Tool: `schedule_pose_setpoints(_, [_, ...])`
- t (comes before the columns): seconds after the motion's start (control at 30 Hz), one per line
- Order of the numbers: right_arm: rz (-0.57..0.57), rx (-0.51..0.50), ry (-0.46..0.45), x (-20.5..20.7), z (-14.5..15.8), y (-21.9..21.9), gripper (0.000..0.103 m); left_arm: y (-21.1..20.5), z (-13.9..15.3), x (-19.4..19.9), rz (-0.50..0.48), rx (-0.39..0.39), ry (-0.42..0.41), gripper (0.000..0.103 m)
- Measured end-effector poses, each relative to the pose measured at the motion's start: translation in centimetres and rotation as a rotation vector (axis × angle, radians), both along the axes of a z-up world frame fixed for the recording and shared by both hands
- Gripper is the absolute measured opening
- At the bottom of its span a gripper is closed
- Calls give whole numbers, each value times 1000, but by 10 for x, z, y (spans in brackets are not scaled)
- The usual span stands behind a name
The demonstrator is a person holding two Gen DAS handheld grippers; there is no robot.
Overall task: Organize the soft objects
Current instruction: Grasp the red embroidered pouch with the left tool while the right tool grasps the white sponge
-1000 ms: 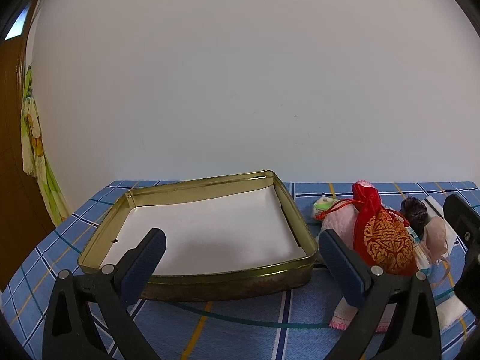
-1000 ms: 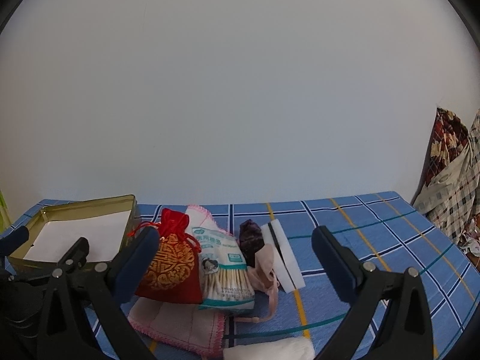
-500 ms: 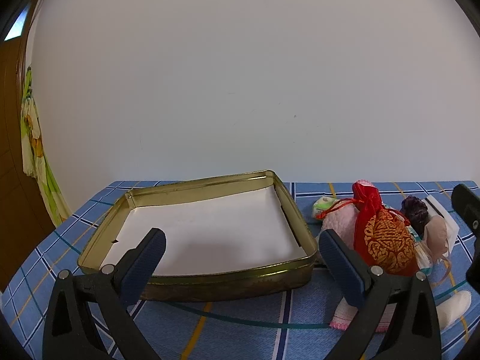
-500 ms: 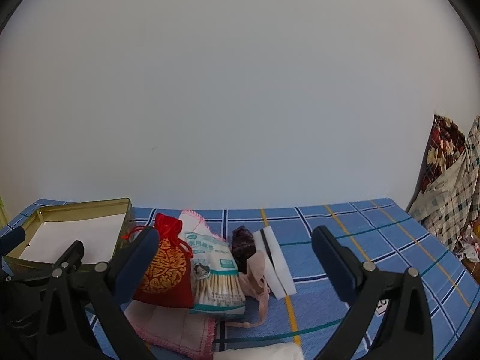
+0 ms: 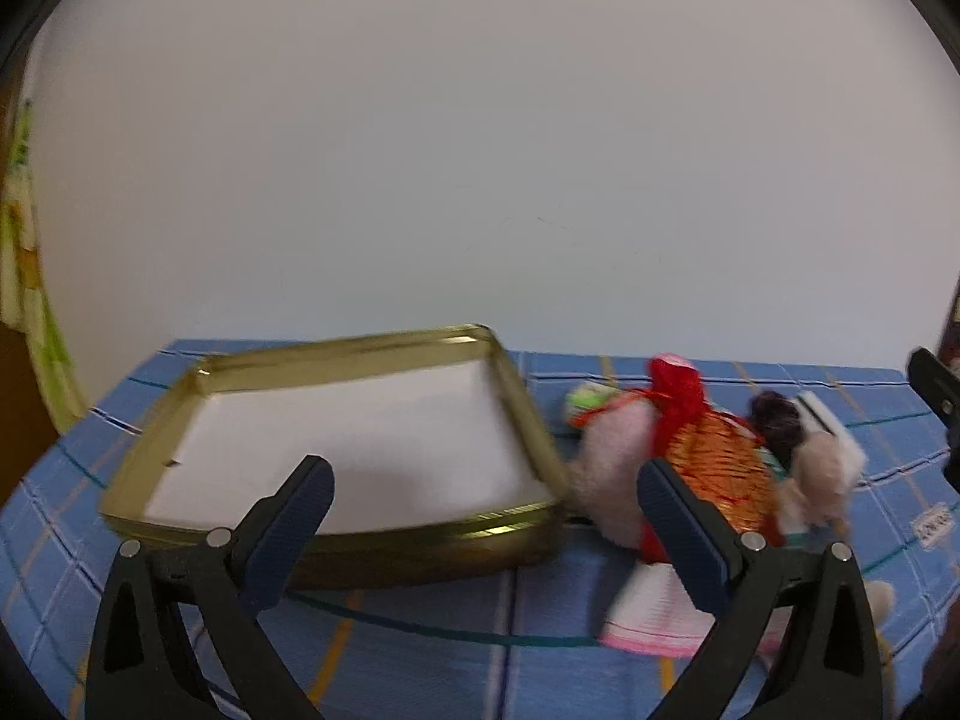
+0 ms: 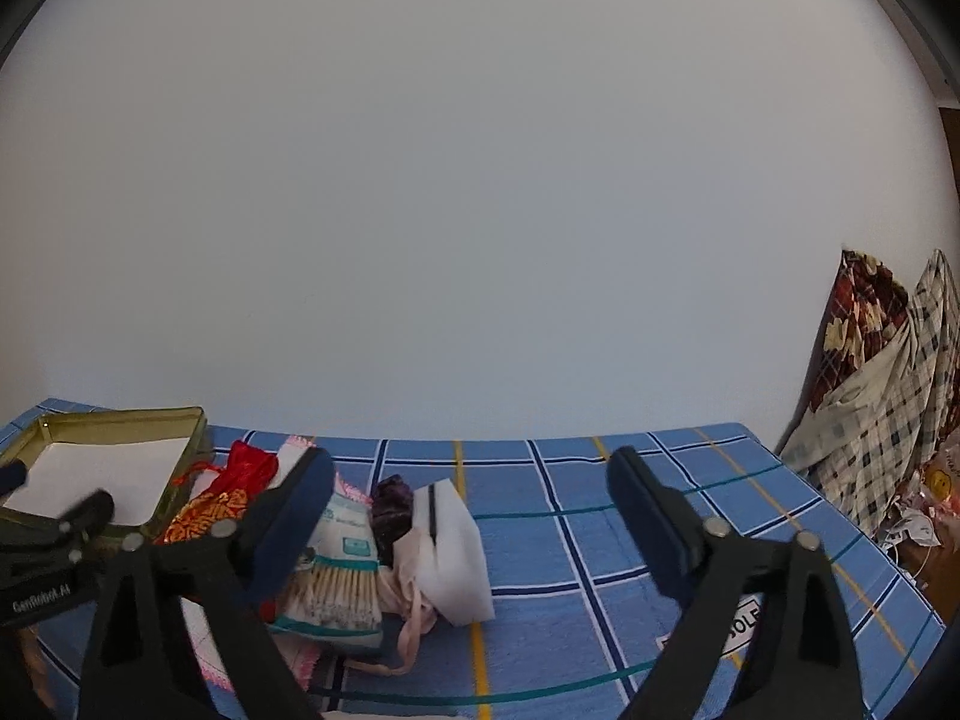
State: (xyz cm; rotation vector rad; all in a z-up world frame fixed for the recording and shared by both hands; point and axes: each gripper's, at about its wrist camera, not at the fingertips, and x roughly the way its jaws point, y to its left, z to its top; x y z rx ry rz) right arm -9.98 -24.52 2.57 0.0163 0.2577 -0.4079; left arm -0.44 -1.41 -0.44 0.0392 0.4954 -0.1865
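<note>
A gold tin tray [image 5: 528, 402] with a white lining sits on the blue checked cloth, left of a pile of soft things. The pile holds a red and gold drawstring pouch [image 5: 714, 468], a pink-edged white cloth [image 5: 654, 612], a bag of cotton swabs [image 6: 342, 576], a dark purple item [image 6: 393, 510], a beige fabric piece [image 6: 408, 576] and a white sponge block [image 6: 456, 552]. My left gripper [image 5: 486, 516] is open and empty, above the tray's near right corner. My right gripper [image 6: 471, 516] is open and empty, over the pile's right side.
A white wall stands behind the table. Checked and floral fabrics [image 6: 882, 372] hang off the table's right end. A green and yellow cloth [image 5: 24, 276] hangs at the far left. A white label [image 6: 738, 624] lies on the cloth at the right.
Both grippers have shifted right and stayed open. In the right wrist view the pile slid left and the sponge block came nearer. The left view is now blurred by motion.
</note>
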Motion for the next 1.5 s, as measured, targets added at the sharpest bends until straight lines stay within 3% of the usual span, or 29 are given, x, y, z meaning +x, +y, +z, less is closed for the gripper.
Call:
schedule_pose_setpoints(0.33, [-43, 37, 15, -5, 0, -28, 90, -56, 14, -6, -131, 37, -9, 101])
schedule_pose_setpoints(0.4, [-53, 53, 11, -8, 1, -33, 90, -71, 13, 0, -168, 39, 27, 91])
schedule_pose_setpoints(0.47, [-68, 80, 4, -10, 1, -40, 90, -85, 8, 8, -184, 54, 71, 75])
schedule_pose_setpoints(0.57, [-68, 118, 13, -8, 1, -47, 90, -103, -6, 25, -202, 46, 177, 57])
schedule_pose_setpoints(0.83, [-76, 157, 23, -7, 1, -55, 90, -112, -23, 33, -195, 103, 215, 52])
schedule_pose_setpoints(0.97, [-79, 188, 27, -8, 0, -60, 90, -96, -25, 36, -213, 56, 259, 50])
schedule_pose_setpoints(1.03, [-74, 200, 29, -8, -1, -61, 90, -95, -25, 37, -203, 61, 263, 32])
schedule_pose_setpoints(1.1, [-75, 189, 41, -5, -2, -60, 90, -97, -26, 36, -204, 81, 253, 25])
schedule_pose_setpoints(1.27, [-77, 179, 53, -4, -4, -61, 81, -89, -20, 32, -222, 58, 229, 14])
schedule_pose_setpoints(1.43, [-78, 231, 77, -3, -9, -74, 58, -69, 2, 20, -266, -51, 177, 13])
schedule_pose_setpoints(1.5, [-57, 259, 84, -1, -12, -78, 55, -60, 14, 15, -284, -91, 135, 13])
